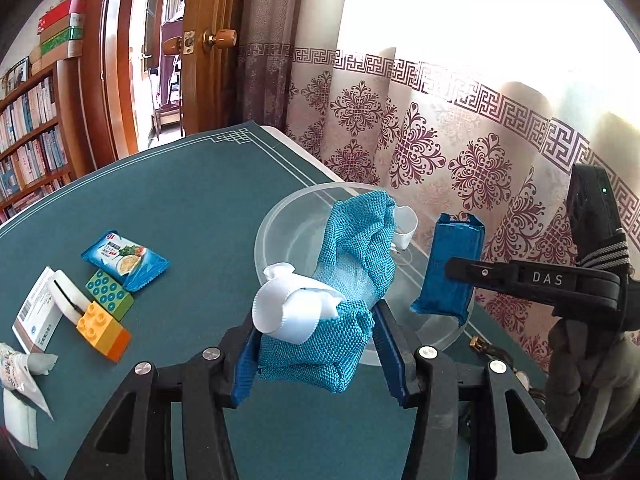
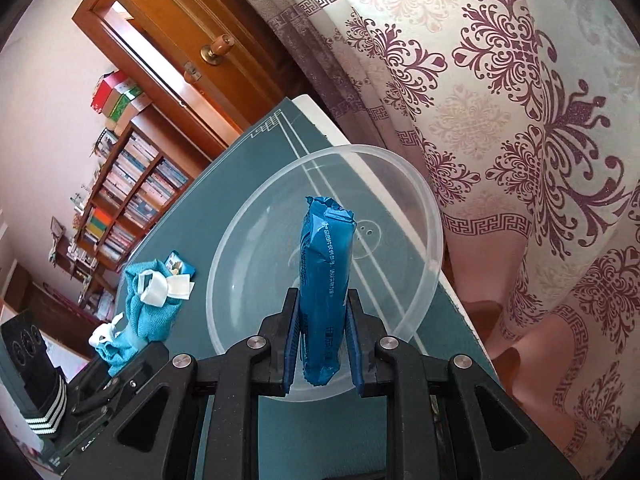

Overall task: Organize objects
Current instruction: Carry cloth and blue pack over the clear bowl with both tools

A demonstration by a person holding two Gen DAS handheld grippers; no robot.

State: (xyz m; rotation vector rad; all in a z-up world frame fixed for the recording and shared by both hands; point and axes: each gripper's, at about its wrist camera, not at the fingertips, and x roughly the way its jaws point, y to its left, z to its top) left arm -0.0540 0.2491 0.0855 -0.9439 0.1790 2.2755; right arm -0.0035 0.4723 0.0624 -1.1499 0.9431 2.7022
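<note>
Left gripper (image 1: 316, 344): jaws narrowed onto a folded blue woven cloth (image 1: 352, 276) with white ribbon straps (image 1: 288, 304); the bundle sits pinched between the blue pads, its upper part rising free in front of the bowl.
Right gripper (image 2: 322, 336): jaws clamped tight on a blue snack packet (image 2: 326, 280), gripped near its lower end so the packet stands up, its crimped top toward the bowl.
Clear bowl (image 2: 416, 184): a wide translucent plastic basin on the teal surface (image 1: 168, 208) near the curtain side; it looks empty in the right wrist view, and probably serves as the collecting place.
Why both are held so: each item is carried clear of the surface and aimed at the bowl's opening, which suggests both are meant to go in; the packet sits over the basin's middle, the cloth at its near rim.
Left-hand clutter: a second snack packet (image 1: 126, 260), a green block (image 1: 110, 294) and a yellow-orange block (image 1: 102, 330) touching each other, a white card box (image 1: 38, 316) and a crumpled wrapper (image 1: 20, 376) lie grouped well apart from the bowl, seemingly not yet sorted.
Risk: the limp cloth may drape over the rim rather than drop inside; the straps could snag on a pad.
Backdrop: patterned curtain (image 1: 420, 152), bookshelf (image 1: 32, 140), wooden door (image 2: 192, 32).
</note>
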